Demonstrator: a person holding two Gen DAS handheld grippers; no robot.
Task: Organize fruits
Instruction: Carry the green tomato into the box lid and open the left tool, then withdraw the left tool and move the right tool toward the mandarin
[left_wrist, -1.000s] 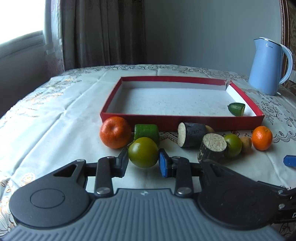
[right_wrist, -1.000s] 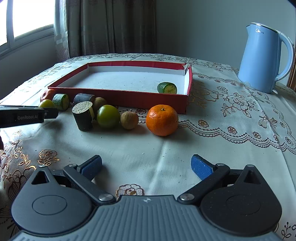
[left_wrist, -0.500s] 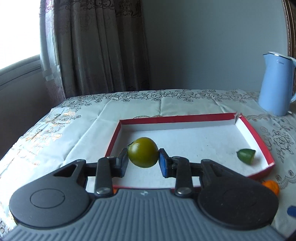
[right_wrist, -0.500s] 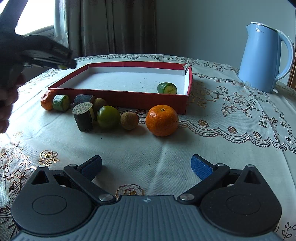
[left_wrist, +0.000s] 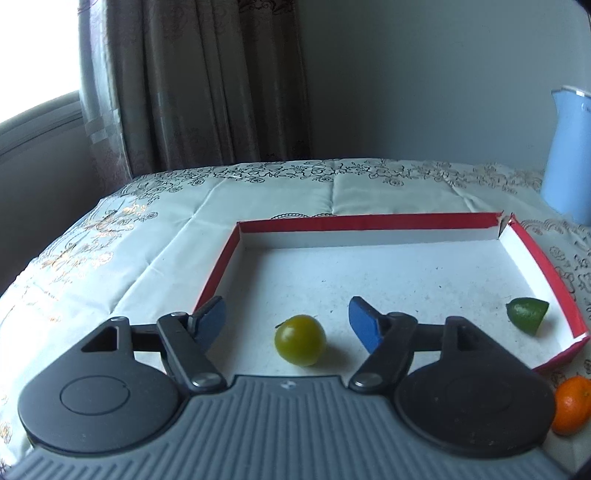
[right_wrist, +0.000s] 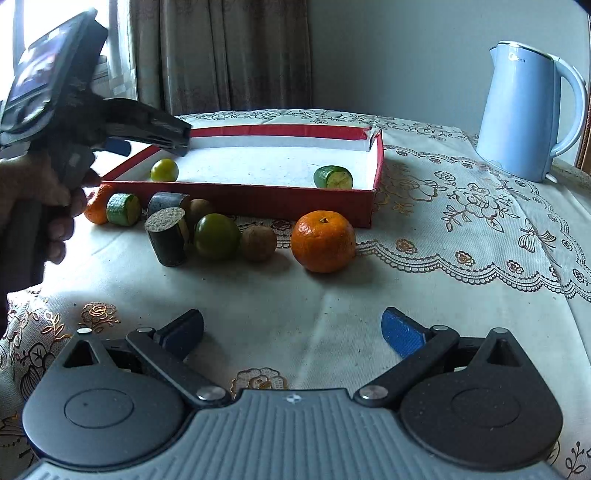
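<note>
A red-walled tray (left_wrist: 369, 221) with a white floor holds a round green fruit (left_wrist: 300, 339) near its left front corner and a cut lime half (left_wrist: 527, 314) at the right. My left gripper (left_wrist: 286, 319) hovers over the tray. Its jaws are opening, and the green fruit lies free between them, clear of both pads. In the right wrist view the same fruit (right_wrist: 164, 170) rests under the left gripper (right_wrist: 177, 142). In front of the tray wall (right_wrist: 258, 201) lie an orange (right_wrist: 323, 240), another green fruit (right_wrist: 217, 236) and a brown fruit (right_wrist: 258, 243). My right gripper (right_wrist: 291, 332) is open and holds nothing.
More pieces sit along the tray's front: two dark cut cylinders (right_wrist: 166, 236), a green cut piece (right_wrist: 123, 209) and a second orange (right_wrist: 96, 210). A blue kettle (right_wrist: 524, 110) stands at the back right. A hand (right_wrist: 48, 192) holds the left gripper. Curtains hang behind the table.
The left gripper lifted the green fruit from the table, carried it over the tray, then opened; the fruit now lies on the tray floor. The right gripper has not moved.
</note>
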